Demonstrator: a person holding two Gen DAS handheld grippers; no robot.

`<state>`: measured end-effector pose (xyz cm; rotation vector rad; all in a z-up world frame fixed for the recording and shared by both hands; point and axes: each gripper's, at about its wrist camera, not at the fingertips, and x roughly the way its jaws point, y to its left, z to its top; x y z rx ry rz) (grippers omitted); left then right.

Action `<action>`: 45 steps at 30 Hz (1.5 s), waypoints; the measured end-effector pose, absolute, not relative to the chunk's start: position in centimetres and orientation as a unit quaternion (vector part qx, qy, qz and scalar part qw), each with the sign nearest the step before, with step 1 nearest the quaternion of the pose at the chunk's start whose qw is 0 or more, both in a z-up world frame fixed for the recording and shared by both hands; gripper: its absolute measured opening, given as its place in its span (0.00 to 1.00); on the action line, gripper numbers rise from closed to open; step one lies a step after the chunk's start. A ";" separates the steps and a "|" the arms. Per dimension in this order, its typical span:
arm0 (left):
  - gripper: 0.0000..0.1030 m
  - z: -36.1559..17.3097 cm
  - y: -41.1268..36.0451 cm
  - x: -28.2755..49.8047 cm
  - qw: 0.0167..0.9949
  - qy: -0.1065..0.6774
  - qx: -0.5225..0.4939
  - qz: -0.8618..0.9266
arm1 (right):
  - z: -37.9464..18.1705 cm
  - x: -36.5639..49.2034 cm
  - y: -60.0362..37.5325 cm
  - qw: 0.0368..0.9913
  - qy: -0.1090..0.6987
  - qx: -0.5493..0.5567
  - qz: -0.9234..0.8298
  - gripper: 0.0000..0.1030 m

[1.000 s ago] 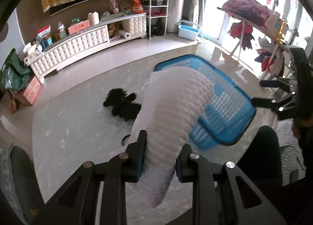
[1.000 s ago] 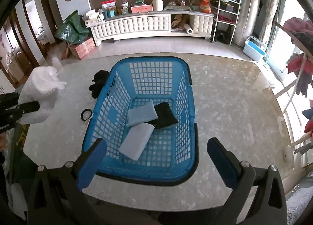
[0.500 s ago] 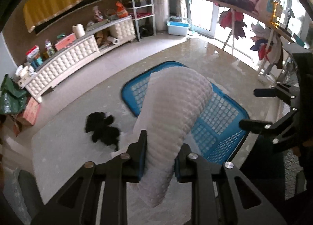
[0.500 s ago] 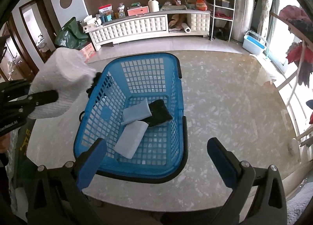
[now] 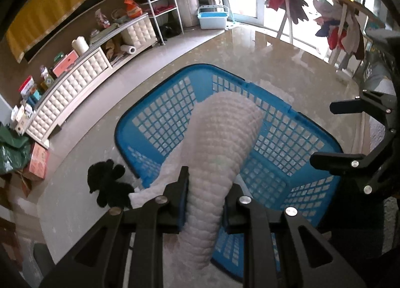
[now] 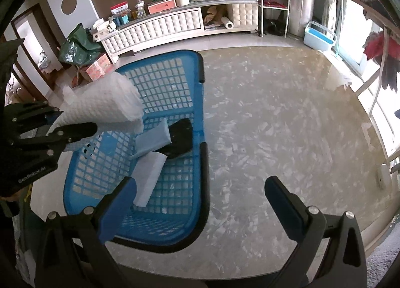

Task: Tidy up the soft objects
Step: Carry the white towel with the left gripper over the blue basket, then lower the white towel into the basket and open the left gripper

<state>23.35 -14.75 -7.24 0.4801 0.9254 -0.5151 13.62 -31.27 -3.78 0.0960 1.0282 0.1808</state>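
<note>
My left gripper (image 5: 206, 203) is shut on a white waffle-textured cloth (image 5: 220, 142) and holds it above the near-left side of a blue laundry basket (image 5: 295, 137). The same cloth (image 6: 105, 102) and left gripper (image 6: 75, 132) show at the left of the right wrist view, over the basket (image 6: 197, 198). Inside the basket lie a light blue cloth (image 6: 153, 137), a white cloth (image 6: 147, 175) and a black cloth (image 6: 181, 136). A black soft toy (image 5: 107, 183) lies on the marble table left of the basket. My right gripper (image 6: 200, 203) is open and empty at the basket's near-right corner.
The marble table (image 6: 287, 125) stretches to the right of the basket. A white tufted cabinet (image 6: 175, 25) with clutter stands along the far wall. A clothes rack (image 5: 312, 0) stands at the right by the windows.
My left gripper has carried the white cloth to the right, from beside the basket to over it. My right gripper has shifted right, so the basket now sits left in its view.
</note>
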 end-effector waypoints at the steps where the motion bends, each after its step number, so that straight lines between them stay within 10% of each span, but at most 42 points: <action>1: 0.18 -7.4 -15.0 23.5 0.834 0.436 0.231 -0.246 | -3.8 13.7 -31.4 0.865 0.491 0.048 0.087 1.00; 36: 0.19 -13.1 -18.9 25.1 0.770 0.491 0.258 -0.315 | -5.7 14.9 -32.5 0.843 0.525 0.079 0.086 1.00; 39: 0.27 -13.1 -19.1 25.1 0.767 0.495 0.257 -0.318 | -5.4 14.8 -32.7 0.844 0.523 0.080 0.086 1.00; 45: 0.81 -12.4 -19.5 24.9 0.776 0.485 0.255 -0.311 | -5.5 14.6 -33.1 0.845 0.522 0.085 0.083 1.00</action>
